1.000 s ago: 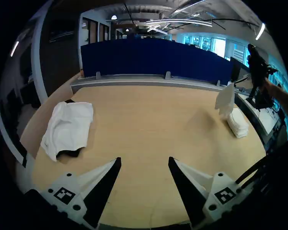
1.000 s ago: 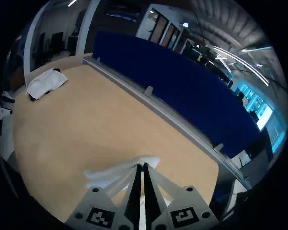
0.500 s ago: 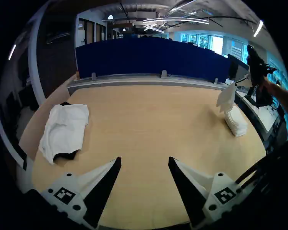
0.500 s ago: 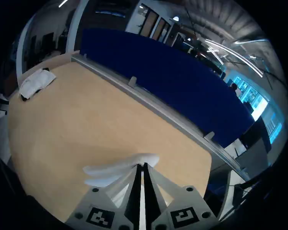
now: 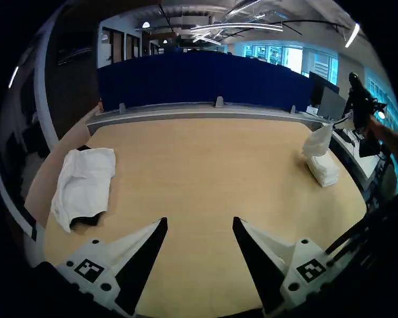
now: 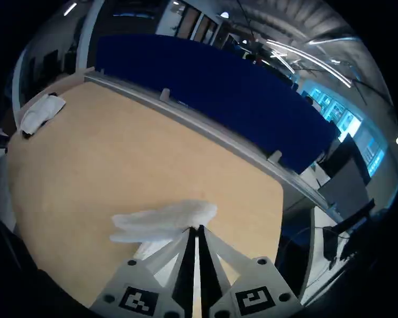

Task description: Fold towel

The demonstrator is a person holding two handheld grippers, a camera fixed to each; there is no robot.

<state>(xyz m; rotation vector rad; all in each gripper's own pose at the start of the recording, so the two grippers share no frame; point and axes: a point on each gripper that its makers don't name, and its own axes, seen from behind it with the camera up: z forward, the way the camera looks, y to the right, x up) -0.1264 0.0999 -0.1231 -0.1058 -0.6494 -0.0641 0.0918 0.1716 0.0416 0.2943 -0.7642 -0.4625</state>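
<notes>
The towel (image 6: 164, 220) is in your right gripper (image 6: 197, 229). Its two fingers are pressed almost together on the cloth's edge, and the white fabric bunches out to the left of the tips in the right gripper view. In the left gripper view the same towel (image 5: 318, 142) hangs at the far right of the counter (image 5: 209, 159). Its lower end is at the top of a stack (image 5: 322, 169) of folded white towels near the counter's right edge; you cannot tell whether the two touch.

A rumpled white pile (image 5: 83, 183) lies well apart from it, at the left edge of the counter, with something dark showing under its near corner. The right gripper view shows that pile (image 6: 40, 112) small and far off to the left.

Your left gripper (image 5: 199, 219) is wide open and holds nothing. It sits over bare wood at the near side of the counter, between the pile and the stack. A blue divider (image 5: 199, 77) runs along the far side of the counter.
</notes>
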